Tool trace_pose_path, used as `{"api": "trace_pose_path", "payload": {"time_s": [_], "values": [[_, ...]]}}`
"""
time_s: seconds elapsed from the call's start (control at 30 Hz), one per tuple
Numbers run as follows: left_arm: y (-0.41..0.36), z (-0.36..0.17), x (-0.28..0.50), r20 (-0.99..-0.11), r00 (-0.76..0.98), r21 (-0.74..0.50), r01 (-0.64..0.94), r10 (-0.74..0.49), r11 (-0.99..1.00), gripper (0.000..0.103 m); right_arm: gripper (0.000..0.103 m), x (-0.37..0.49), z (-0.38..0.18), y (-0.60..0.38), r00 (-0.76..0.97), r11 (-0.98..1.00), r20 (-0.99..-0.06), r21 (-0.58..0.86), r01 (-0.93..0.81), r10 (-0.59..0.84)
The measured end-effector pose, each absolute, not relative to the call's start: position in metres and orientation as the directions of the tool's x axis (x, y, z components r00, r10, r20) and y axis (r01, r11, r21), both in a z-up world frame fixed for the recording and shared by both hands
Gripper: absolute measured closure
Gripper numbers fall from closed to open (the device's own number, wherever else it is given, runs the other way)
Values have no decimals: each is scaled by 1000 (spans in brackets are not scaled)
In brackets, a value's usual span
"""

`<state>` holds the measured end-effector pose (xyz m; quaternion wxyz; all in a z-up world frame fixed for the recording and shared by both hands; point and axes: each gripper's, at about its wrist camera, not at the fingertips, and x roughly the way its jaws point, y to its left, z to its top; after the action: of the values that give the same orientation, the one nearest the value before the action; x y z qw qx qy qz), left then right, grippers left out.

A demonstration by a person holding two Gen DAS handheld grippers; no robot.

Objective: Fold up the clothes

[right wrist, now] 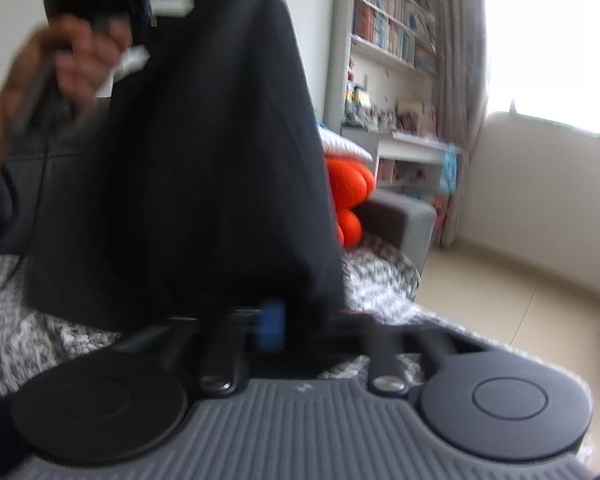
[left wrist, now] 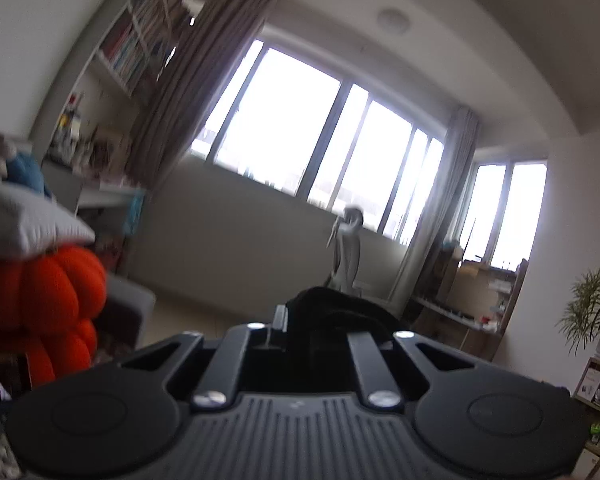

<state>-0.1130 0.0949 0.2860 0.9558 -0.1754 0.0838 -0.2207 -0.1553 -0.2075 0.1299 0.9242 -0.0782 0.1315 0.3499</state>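
A black garment (right wrist: 204, 152) hangs in the air in the right wrist view, over a speckled grey-and-white blanket (right wrist: 380, 276). Its top corner is held high at the upper left, where a hand (right wrist: 80, 52) grips the left gripper; that part is blurred. The garment's lower edge runs down into my right gripper (right wrist: 284, 316), whose blue-padded fingers (right wrist: 270, 328) are shut on the cloth. In the left wrist view, tilted up toward the windows, my left gripper (left wrist: 312, 320) is shut on a bunched fold of the black garment (left wrist: 340, 308).
An orange pumpkin-shaped cushion (right wrist: 348, 192) and a grey pillow (left wrist: 24, 220) lie on a grey sofa (right wrist: 404, 216). Bookshelves (right wrist: 388, 28) stand behind it. Curtained windows (left wrist: 292, 124), a potted plant (left wrist: 596, 308) and tiled floor (right wrist: 520, 300) lie to the right.
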Motion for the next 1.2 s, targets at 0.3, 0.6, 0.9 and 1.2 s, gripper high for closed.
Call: {"api": "trace_pose_path", "payload": {"time_s": [0.3,0.6,0.9,1.2], "values": [[90,183,-83,-327,838,-361,317,-437,877,52,101,-91,109,-279,854,951,-432,233,-204,289],[64,103,-63,-514,741,-281,331,-433,901,29,96,-98,82,-303,844,966,-504,254,-56,182],[22,71,-76,-586,661,-123,499,-469,858,22,52,-117,46,-266,760,927,-558,47,-372,333],[-5,55,-92,-616,660,96,605,-430,791,15,52,-116,23,-252,671,888,-621,93,-450,405]]}}
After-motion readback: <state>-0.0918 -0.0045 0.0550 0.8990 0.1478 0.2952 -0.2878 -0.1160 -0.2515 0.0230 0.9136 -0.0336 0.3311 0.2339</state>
